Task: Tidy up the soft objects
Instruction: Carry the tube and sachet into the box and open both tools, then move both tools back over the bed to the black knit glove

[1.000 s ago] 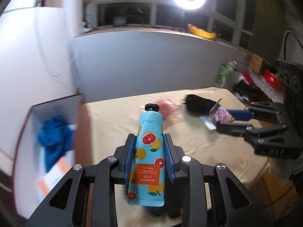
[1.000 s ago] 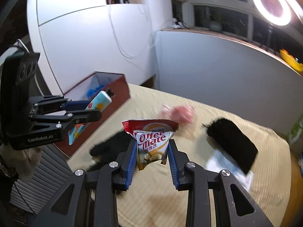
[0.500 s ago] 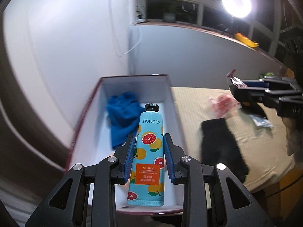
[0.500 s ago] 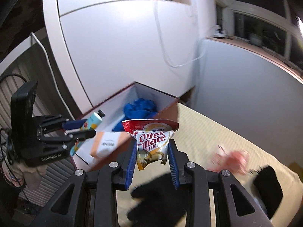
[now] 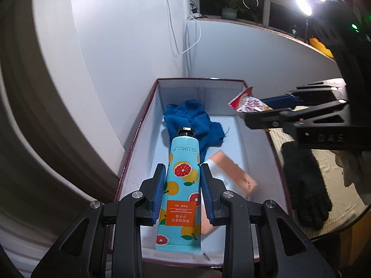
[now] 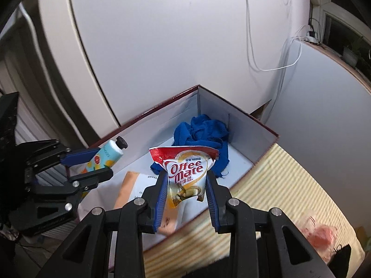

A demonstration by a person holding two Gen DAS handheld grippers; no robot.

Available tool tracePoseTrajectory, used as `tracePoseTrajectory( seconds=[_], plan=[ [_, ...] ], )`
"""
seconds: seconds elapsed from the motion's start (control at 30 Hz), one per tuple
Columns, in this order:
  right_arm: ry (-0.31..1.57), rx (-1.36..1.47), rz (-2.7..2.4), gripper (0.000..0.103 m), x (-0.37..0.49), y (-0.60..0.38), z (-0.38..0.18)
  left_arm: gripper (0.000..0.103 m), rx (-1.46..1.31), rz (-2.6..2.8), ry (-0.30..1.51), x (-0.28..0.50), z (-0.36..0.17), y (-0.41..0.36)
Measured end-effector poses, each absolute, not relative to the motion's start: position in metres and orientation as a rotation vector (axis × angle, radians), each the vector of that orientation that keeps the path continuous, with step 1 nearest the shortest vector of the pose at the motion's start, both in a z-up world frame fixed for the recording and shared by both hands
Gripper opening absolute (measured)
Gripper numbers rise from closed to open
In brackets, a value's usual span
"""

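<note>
My left gripper (image 5: 183, 180) is shut on a light-blue hand cream tube (image 5: 183, 185) printed with citrus slices, cap pointing away, held over the near end of a dark-red box (image 5: 139, 129) with a white inside. My right gripper (image 6: 186, 183) is shut on a red and white Coffee Mate sachet (image 6: 186, 171), held above the box's (image 6: 252, 122) side wall. In the left wrist view the right gripper (image 5: 257, 110) comes in from the right with the sachet (image 5: 248, 103). In the right wrist view the left gripper (image 6: 102, 162) shows at the left with the tube (image 6: 107, 154).
Inside the box lie a crumpled blue cloth (image 5: 194, 122) and an orange and white packet (image 5: 231, 173). Beside the box, a black fuzzy glove (image 5: 303, 178) and a pink item (image 6: 322, 234) lie on the beige striped cloth (image 6: 289, 185). White cabinet fronts rise behind the box.
Both grippers have swung left from over the table to the box, each still gripping its item. The box now fills both views, with the table items at the right edges.
</note>
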State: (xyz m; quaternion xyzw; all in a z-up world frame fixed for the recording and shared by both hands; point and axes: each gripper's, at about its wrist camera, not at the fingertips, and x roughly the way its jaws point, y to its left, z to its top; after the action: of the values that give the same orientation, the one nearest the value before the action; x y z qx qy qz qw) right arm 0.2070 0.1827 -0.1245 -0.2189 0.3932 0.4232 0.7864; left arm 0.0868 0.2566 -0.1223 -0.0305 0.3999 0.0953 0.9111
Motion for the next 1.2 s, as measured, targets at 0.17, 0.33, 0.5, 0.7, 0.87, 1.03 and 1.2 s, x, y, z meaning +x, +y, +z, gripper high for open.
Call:
tracePoseTrajectory(
  seconds=[0.17,0.33,0.5,0.7,0.87,1.03,1.2],
  plan=[
    [0.880,-0.487,0.898,0.029,0.219,0.194,-0.139,0.028,-0.061,0.204,0.845,0.093,-0.131,0.260],
    [0.905,-0.490,0.898,0.029,0.225,0.200,-0.149,0.028,-0.060,0.215,0.857,0.096,-0.134,0.262],
    [0.907,-0.509,0.896,0.031,0.226,0.204,-0.153,0.029,-0.062,0.224,0.852,0.097,-0.134,0.261],
    [0.883,-0.504,0.885,0.063,0.225,0.203,-0.149,0.053,-0.055,0.243,0.833,0.093,-0.128,0.258],
    [0.885,-0.476,0.880,0.064,0.228,0.196,-0.143,0.053,-0.063,0.243,0.828,0.090,-0.126,0.258],
    [0.885,-0.464,0.886,0.064,0.227,0.189,-0.139,0.053,-0.070,0.237,0.825,0.088,-0.124,0.256],
    [0.882,-0.469,0.876,0.064,0.219,0.179,-0.131,0.053,-0.076,0.216,0.815,0.087,-0.120,0.250]
  ],
)
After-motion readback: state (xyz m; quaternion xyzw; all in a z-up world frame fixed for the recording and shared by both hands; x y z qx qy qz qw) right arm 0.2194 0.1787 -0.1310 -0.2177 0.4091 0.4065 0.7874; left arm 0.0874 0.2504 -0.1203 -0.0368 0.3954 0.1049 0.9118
